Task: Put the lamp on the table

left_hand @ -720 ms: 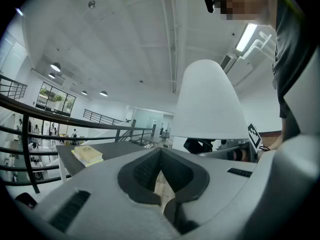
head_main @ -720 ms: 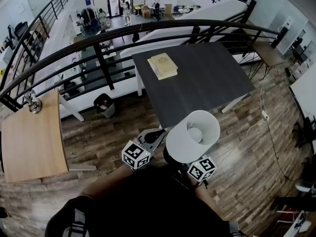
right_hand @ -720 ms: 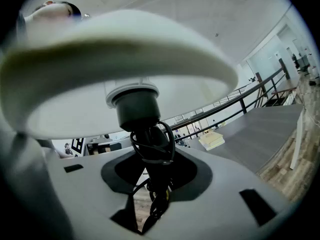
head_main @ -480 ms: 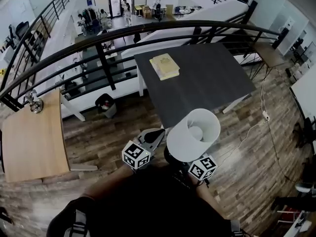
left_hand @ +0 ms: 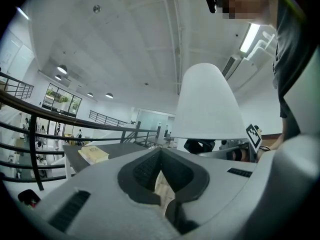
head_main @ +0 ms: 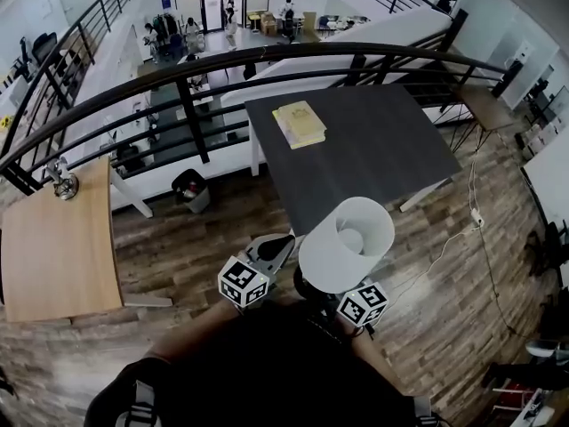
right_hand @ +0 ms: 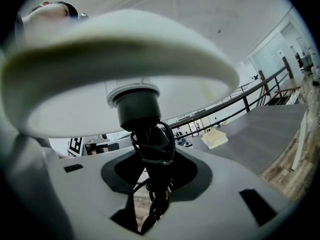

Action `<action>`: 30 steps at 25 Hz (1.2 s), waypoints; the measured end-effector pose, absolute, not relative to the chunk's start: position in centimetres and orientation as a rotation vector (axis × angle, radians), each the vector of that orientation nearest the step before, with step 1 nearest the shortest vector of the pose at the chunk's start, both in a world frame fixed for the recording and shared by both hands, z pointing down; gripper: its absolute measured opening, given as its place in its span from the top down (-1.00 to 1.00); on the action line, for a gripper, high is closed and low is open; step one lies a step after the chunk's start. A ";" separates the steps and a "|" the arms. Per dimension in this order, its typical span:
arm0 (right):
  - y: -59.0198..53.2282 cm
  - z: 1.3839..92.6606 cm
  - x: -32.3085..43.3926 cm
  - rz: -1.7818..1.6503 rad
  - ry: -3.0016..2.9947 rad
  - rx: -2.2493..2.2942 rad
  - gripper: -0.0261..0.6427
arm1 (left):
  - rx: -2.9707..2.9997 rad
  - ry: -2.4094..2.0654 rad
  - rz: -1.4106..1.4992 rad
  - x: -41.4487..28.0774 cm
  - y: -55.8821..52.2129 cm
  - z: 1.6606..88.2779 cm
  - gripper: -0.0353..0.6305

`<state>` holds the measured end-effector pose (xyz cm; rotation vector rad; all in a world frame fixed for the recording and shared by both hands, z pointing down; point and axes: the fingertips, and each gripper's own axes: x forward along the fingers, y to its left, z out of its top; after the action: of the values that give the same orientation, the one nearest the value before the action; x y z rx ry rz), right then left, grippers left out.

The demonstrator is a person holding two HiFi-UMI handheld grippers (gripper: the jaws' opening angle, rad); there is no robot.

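**Lamp held upright just short of the table**

The lamp stands upright in the air. Its stem is vertical and its white shade opens upward, above the wood floor near the dark table's front edge. The right gripper clasps the cord-wrapped stem, jaws fairly wide. The left gripper sits beside it, jaws drawn together and empty. A book lies on the table's far side.

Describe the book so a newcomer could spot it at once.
Find the curved black railing; on our side of it stands the dark grey table. The book lies near its far left corner, pale yellow, the only thing on that top.
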<state>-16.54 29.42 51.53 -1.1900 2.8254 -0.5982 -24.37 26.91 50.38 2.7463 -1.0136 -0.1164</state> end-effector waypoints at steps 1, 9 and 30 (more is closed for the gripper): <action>29.3 51.7 -16.6 -0.599 2.830 -1.189 0.50 | 2.745 -1.016 -0.113 -24.4 26.9 50.5 0.87; 28.2 52.0 -15.6 -0.583 2.847 -1.147 0.50 | 2.722 -1.049 -0.083 -23.4 25.8 51.3 0.87; 17.8 51.4 4.8 -0.584 2.761 -1.287 0.50 | 2.792 -0.893 0.011 -2.4 15.3 50.9 0.87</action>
<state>4.79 17.85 51.43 -1.2871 2.7608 -0.5839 -2.40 15.29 50.92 2.7922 -0.8926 0.0111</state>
